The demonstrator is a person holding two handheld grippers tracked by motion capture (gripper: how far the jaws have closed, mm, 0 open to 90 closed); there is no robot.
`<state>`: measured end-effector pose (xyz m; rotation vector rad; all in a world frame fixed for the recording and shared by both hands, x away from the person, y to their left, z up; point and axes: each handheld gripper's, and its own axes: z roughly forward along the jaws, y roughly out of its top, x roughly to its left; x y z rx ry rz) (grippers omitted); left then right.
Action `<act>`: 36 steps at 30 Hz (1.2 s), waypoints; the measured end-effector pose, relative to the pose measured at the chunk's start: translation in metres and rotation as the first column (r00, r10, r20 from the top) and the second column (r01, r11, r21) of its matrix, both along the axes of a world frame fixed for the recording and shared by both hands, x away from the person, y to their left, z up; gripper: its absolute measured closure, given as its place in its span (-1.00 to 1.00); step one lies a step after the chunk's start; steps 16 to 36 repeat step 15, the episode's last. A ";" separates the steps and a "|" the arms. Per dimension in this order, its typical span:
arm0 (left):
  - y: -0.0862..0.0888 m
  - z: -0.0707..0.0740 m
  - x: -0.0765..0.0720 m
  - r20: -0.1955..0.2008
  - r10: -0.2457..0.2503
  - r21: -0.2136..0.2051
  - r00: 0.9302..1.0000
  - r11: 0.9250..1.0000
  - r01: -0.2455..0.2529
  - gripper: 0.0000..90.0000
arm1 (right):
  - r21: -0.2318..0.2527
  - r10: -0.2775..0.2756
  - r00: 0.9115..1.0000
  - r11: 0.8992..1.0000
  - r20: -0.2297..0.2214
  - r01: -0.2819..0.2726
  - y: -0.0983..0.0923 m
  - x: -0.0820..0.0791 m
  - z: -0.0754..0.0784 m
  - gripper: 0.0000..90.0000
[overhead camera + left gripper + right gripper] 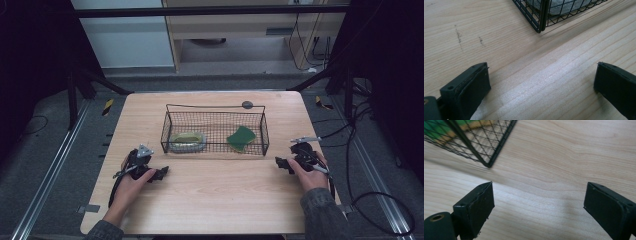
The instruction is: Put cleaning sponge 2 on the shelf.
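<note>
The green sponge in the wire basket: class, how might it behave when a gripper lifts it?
The green sponge looks thin and flat, so it is probably light and may flex when pinched. Its matte surface suggests little slipping. Lying low inside the wire basket, it seems unlikely to roll.

Black wire basket point(167, 131), rectangular, upright on wooden table, ahead of and between both grippers. Inside, left end: green-and-yellow sponge point(187, 141) lying flat, nearest left gripper point(161, 173). Right end: green scouring pad point(241, 137), tilted against front wall, nearer right gripper point(280, 163).
</note>
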<state>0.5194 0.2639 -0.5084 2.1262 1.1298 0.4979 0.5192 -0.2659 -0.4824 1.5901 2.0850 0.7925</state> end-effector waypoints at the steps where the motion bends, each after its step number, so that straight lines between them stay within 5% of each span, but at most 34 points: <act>1: 0.000 0.000 0.000 0.000 0.000 0.000 1.000 1.000 0.000 -1.00 | -0.006 -0.001 1.000 1.000 0.000 0.001 0.000 0.001 -0.002 -0.79; 12: 0.000 0.000 0.000 0.000 0.000 0.000 1.000 1.000 0.000 -1.00 | -0.022 -0.004 1.000 1.000 0.020 0.005 0.013 0.009 -0.021 -0.85; 15: 0.000 0.000 0.000 0.000 0.000 0.000 1.000 1.000 0.000 -1.00 | -0.003 0.005 0.995 1.000 0.096 -0.004 0.011 0.007 -0.028 -0.96; 36: 0.000 0.000 0.000 0.000 0.000 0.000 1.000 1.000 0.000 -1.00 | -0.003 0.005 0.995 1.000 0.096 -0.004 0.011 0.007 -0.028 -0.96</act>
